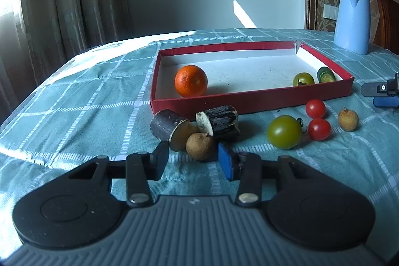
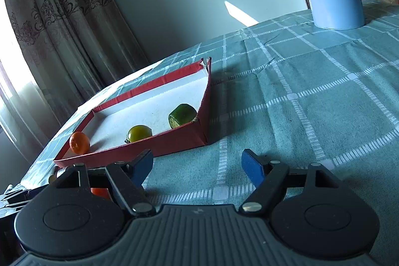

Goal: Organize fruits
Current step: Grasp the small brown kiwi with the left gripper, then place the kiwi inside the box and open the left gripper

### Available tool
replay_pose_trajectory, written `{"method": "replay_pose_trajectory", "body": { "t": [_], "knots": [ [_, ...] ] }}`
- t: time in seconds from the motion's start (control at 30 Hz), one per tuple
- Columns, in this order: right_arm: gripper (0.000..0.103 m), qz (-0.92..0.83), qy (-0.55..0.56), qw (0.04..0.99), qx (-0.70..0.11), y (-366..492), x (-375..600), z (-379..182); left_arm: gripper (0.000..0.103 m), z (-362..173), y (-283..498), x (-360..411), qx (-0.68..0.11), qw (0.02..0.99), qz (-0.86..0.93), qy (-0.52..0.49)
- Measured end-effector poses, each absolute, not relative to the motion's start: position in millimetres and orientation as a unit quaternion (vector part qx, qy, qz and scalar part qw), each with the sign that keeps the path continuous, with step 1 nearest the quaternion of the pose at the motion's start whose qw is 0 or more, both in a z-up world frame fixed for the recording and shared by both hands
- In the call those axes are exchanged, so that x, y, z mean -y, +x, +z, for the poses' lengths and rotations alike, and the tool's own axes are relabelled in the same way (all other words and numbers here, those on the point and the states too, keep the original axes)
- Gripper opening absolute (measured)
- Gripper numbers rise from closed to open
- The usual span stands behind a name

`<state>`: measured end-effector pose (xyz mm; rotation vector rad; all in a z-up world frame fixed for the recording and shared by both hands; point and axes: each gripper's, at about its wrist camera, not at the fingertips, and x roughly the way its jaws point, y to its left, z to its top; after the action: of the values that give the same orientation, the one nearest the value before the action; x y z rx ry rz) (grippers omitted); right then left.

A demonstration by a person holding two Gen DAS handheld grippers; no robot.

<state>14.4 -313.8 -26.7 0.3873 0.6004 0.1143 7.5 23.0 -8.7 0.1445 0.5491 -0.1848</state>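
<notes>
Your red tray [image 1: 251, 101] sits on the checked tablecloth [image 1: 74, 101]. Inside it: orange [image 1: 191, 80] at the left end, green tomato [image 1: 303, 79] and cucumber piece [image 1: 326, 74] at the right end. Just in front of the tray: two dark cane chunks [image 1: 219, 122], then a brown longan [image 1: 200, 146]. Left gripper [image 1: 194, 161] jaws narrowed around that longan; can't tell if the pads touch it. Right gripper [image 2: 197, 167] jaws wide, empty, right of the tray.

I see table w/ teal checked cloth [image 1: 74, 101] | on it: red tray [image 1: 249, 101], blue jug [image 1: 351, 19], 2 dark cane pcs [image 1: 167, 127], 2 brown longans [image 1: 200, 146], big green tomato [image 1: 284, 132], 2 red cherry toms [image 1: 315, 108]
</notes>
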Motion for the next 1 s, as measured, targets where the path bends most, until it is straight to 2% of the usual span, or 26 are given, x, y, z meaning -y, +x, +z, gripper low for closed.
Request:
{"method": "replay_pose_trajectory", "body": {
  "t": [0.1, 0.43, 0.6, 0.77, 1.0],
  "knots": [
    [0.078, 0.056, 0.19, 0.935, -0.294, 14, 314, -27, 0.031, -8, 6, -20, -0.271, 0.955, -0.094, 0.075],
    [0.08, 0.057, 0.189, 0.935, -0.294, 15, 313, -27, 0.031, -10, 9, -12, -0.276, 0.953, -0.095, 0.084],
    [0.08, 0.058, 0.191, 0.934, -0.295, 15, 313, -27, 0.022, -10, 11, -13, -0.278, 0.953, -0.093, 0.08],
    [0.08, 0.058, 0.193, 0.934, -0.294, 15, 314, -27, 0.022, -9, 7, -16, -0.274, 0.955, -0.09, 0.071],
    [0.08, 0.058, 0.192, 0.934, -0.295, 14, 314, -27, 0.022, 21, -7, -10, -0.222, 0.967, -0.098, 0.071]
  ]
}}
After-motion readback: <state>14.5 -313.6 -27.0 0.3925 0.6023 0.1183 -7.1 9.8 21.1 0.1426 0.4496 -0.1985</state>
